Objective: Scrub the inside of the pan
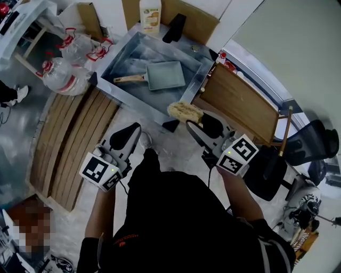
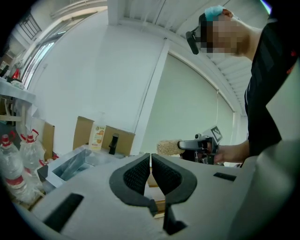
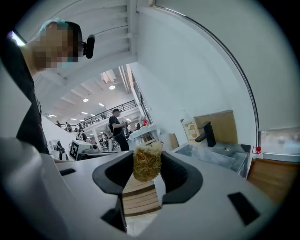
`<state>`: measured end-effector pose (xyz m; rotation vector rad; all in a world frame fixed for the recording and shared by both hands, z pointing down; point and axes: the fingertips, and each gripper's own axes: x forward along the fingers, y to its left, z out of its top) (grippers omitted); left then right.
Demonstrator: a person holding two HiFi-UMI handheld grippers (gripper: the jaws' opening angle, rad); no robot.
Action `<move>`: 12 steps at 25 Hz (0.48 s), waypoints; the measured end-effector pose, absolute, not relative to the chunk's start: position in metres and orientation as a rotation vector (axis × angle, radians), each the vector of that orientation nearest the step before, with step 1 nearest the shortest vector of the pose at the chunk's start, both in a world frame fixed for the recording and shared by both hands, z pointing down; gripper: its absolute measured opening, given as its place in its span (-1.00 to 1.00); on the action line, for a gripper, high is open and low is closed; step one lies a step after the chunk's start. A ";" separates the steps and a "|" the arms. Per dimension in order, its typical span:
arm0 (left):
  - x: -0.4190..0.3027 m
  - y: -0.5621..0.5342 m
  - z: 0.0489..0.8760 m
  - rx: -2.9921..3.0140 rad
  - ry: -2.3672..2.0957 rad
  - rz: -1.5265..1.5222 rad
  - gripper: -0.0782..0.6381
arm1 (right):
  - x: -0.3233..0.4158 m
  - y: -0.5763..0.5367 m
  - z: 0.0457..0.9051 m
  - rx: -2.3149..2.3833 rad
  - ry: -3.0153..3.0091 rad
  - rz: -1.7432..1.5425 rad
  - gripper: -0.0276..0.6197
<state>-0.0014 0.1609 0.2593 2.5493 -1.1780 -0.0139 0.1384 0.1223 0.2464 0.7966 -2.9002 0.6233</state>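
Note:
A square grey-green pan (image 1: 165, 75) with a wooden handle lies in the metal sink (image 1: 120, 58). My right gripper (image 1: 187, 121) is shut on a tan fibrous scrubber (image 1: 184, 111), held in the air just in front of the sink's near edge; in the right gripper view the scrubber (image 3: 147, 161) sits clamped between the jaws. My left gripper (image 1: 136, 130) hangs lower left, shut with nothing between its jaws (image 2: 150, 169), and from it I see the right gripper with the scrubber (image 2: 168, 147) off to the right.
A soap bottle (image 1: 150, 15) and a black tap (image 1: 174, 27) stand behind the sink. Plastic water bottles (image 1: 64, 74) lie to the left. A wooden board (image 1: 240, 104) is right of the sink, wooden slats (image 1: 80, 144) on the floor left, a black chair (image 1: 298, 154) at right.

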 end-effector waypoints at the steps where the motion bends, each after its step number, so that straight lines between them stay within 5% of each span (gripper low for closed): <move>1: -0.008 0.149 0.261 2.546 -1.170 -0.007 -0.71 | 0.132 0.111 0.249 0.799 -2.889 0.629 -0.35; 12: -0.066 0.043 0.271 2.549 -1.079 0.042 -0.71 | 0.076 0.005 0.266 0.867 -2.798 0.665 -0.35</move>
